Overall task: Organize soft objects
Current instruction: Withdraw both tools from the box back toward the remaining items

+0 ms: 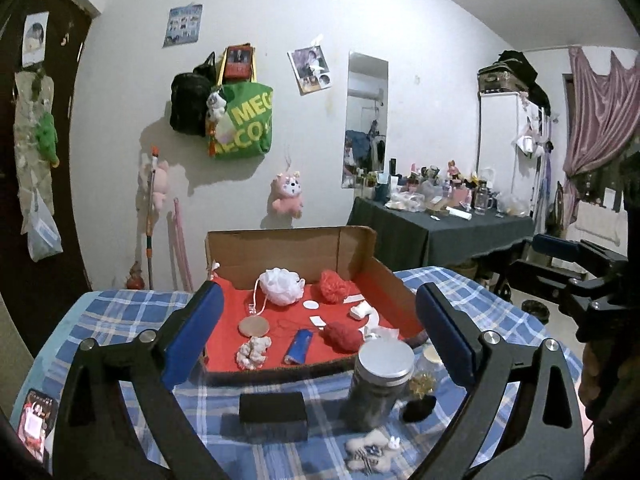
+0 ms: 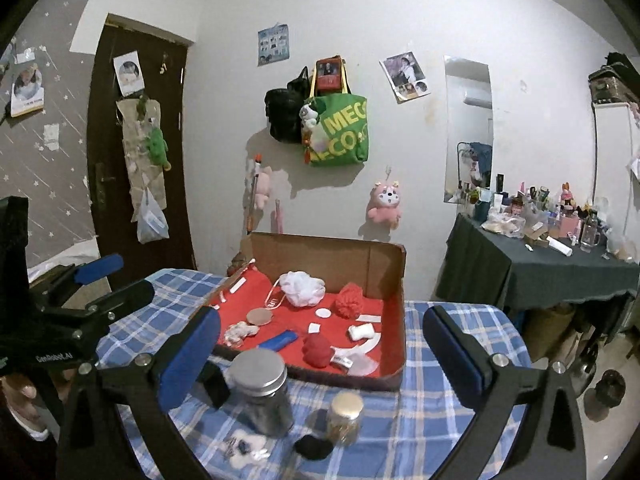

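Note:
A cardboard box (image 1: 384, 280) lined in red stands on the blue plaid table (image 1: 120, 312). It holds a white mesh pouf (image 1: 282, 286), a red mesh pouf (image 1: 334, 286), a red yarn ball (image 1: 342, 336), a blue pouch (image 1: 298, 346), a small cream plush (image 1: 253, 353) and a round tan pad (image 1: 254, 326). In front of the box lie a black sponge block (image 1: 273, 408), a black pompom (image 1: 418, 408) and a white plush toy (image 1: 372, 450). My left gripper (image 1: 316, 340) is open and empty above the table's near edge. My right gripper (image 2: 320, 356) is open and empty too. The box (image 2: 394, 276) also shows in the right wrist view.
A tall jar with a metal lid (image 1: 380, 384) and a small gold-lidded jar (image 2: 346, 416) stand in front of the box. A cluttered dark table (image 1: 440, 228) stands at the back right. Bags and plush toys hang on the wall (image 1: 240, 120).

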Motion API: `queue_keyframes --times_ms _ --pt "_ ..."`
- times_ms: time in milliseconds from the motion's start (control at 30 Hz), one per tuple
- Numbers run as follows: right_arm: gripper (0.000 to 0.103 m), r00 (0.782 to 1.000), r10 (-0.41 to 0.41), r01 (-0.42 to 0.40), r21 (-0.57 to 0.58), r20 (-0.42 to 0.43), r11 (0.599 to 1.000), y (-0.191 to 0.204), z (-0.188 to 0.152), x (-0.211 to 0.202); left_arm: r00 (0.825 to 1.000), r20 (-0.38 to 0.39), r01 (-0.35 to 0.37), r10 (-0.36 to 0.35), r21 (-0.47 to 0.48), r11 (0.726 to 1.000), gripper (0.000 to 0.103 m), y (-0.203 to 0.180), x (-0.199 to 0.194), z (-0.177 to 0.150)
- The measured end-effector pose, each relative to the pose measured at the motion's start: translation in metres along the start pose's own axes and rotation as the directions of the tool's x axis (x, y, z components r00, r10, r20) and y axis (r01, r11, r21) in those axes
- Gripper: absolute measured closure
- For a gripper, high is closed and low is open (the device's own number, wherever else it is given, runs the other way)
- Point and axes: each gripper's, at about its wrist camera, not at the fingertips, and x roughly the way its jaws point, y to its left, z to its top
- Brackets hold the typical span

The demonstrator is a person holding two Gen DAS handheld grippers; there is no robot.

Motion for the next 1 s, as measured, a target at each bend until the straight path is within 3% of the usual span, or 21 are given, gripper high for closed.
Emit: queue_keyframes --times_ms 300,467,767,1000 --pt "0.0 0.989 -0.102 0.106 -0.036 0.103 0.994 0.026 -0.046 -0.043 0.999 0.038 -0.009 0.009 0.011 1.0 0.005 -0.018 -0.032 -0.035" --pt "0.0 0.987 -0.116 0.119 -0.022 0.112 0.993 0.029 -0.067 -0.052 1.0 0.023 -0.007 0.007 0.01 1.0 0.005 -0.022 -0.037 -0.053" --pt "0.0 0.984 -0.168 0.167 0.009 0.06 0.986 0.027 -0.105 -0.038 0.999 -0.033 -0.023 0.022 -0.031 0.999 0.005 -0.016 -0.032 -0.087" --pt "0.0 0.987 -0.154 0.156 0.073 -0.041 0.985 0.014 -0.136 -0.016 0.991 -0.122 -0.054 0.048 -0.042 0.998 0.005 -0.01 -0.014 -0.116"
